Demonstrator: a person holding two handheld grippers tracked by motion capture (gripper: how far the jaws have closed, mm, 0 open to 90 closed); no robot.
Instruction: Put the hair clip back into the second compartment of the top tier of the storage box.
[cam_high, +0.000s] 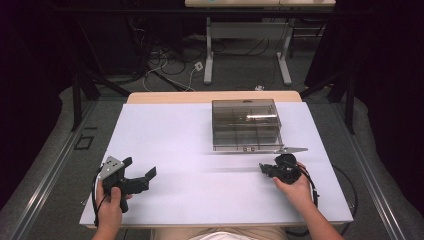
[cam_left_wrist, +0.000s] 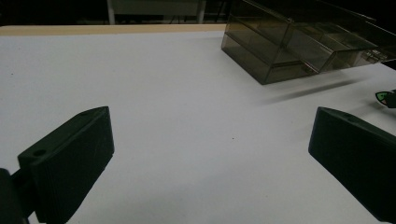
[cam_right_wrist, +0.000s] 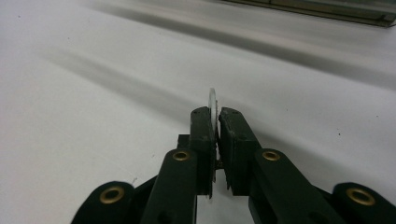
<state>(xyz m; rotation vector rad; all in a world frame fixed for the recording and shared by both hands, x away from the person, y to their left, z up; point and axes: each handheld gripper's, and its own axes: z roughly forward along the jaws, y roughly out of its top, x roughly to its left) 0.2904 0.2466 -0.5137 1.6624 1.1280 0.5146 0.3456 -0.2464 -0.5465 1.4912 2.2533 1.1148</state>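
While the left gripper (cam_high: 141, 171) hovers spread wide over the white table (cam_high: 200, 190), the right gripper (cam_right_wrist: 216, 114) pinches a thin clear disc (cam_right_wrist: 212, 100) edge-on near the smoky divided box (cam_high: 245, 125); no writing is legible.

A white table top (cam_high: 200, 150) is seen under and ahead of both hand-held grippers, with a light wood edge (cam_high: 210, 96) exposed along its far side, beyond them. Grey carpeted floor (cam_high: 240, 75) is seen past that edge. A second desk (cam_high: 260, 4) with white legs (cam_high: 208, 55) is placed farther ahead, partly cut off at the top. Loose cables (cam_high: 165, 60) and a small white plug (cam_high: 198, 66) are scattered on the floor ahead and to the left. Black frame posts (cam_high: 76, 95) are stood left and right of the table. Metal floor rails (cam_high: 45, 175) are run outside each gripper. The surroundings are kept dark; the table top is brightly lit.
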